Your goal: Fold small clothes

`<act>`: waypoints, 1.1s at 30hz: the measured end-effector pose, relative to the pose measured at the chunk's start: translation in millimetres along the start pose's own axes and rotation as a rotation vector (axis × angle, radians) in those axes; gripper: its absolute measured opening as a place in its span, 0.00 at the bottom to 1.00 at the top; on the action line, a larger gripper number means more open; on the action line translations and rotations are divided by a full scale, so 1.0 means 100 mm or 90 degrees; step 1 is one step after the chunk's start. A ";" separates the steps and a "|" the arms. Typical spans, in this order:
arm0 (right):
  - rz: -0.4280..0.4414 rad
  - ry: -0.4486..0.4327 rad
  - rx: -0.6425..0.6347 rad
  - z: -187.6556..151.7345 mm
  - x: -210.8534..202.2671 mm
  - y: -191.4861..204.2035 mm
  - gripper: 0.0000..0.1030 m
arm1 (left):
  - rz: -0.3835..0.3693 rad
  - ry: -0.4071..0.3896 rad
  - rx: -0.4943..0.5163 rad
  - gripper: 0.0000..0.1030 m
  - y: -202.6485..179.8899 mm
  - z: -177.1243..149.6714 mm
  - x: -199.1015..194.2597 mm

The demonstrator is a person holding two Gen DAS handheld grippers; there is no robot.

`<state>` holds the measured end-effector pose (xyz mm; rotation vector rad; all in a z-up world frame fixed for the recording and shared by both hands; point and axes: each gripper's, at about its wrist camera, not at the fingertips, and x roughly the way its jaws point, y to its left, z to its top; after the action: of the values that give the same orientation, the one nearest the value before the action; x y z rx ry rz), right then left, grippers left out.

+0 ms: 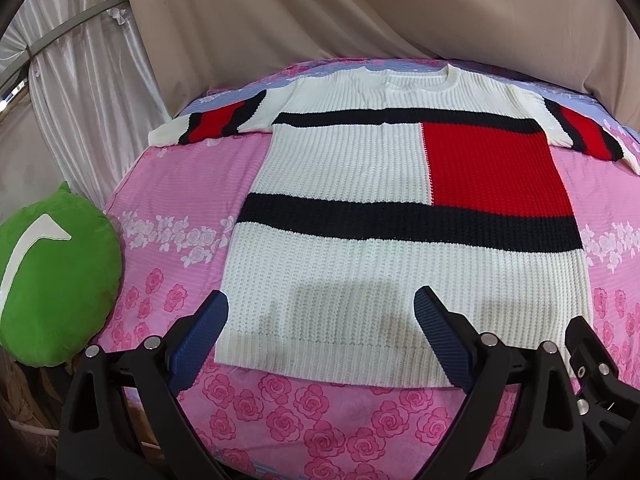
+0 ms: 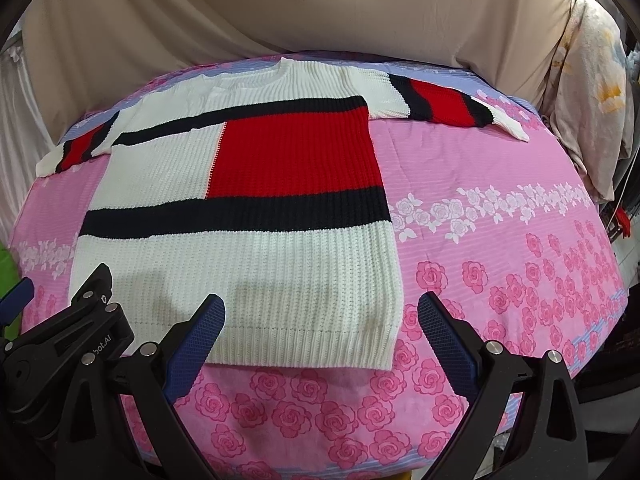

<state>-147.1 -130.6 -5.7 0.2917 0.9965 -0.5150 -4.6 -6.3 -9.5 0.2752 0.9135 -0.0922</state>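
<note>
A white knit sweater [image 1: 360,280] with black bands and a red block lies flat and unfolded on the pink floral bed, sleeves spread to both sides, hem nearest me. It also shows in the right wrist view [image 2: 248,264]. My left gripper [image 1: 322,300] is open and empty, hovering over the hem's left half. My right gripper [image 2: 320,304] is open and empty, hovering over the hem's right corner. Part of the right gripper [image 1: 592,360] shows at the right of the left wrist view, and the left gripper's body [image 2: 80,320] shows at the left of the right wrist view.
The pink rose-print bed cover [image 2: 500,200] spreads around the sweater. A green cushion [image 1: 56,280] lies at the bed's left edge. Beige draped cloth [image 1: 360,8] hangs behind the bed. A pale floral cloth [image 2: 592,100] hangs at the far right.
</note>
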 end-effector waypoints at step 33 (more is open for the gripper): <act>0.185 -0.122 0.473 2.89 2.27 -3.43 0.08 | -0.004 0.048 -0.146 0.91 0.55 0.78 0.71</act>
<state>-23.7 -615.8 -50.3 1.0150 0.5300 -0.6179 109.1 27.9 -10.0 0.0628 0.9905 0.0170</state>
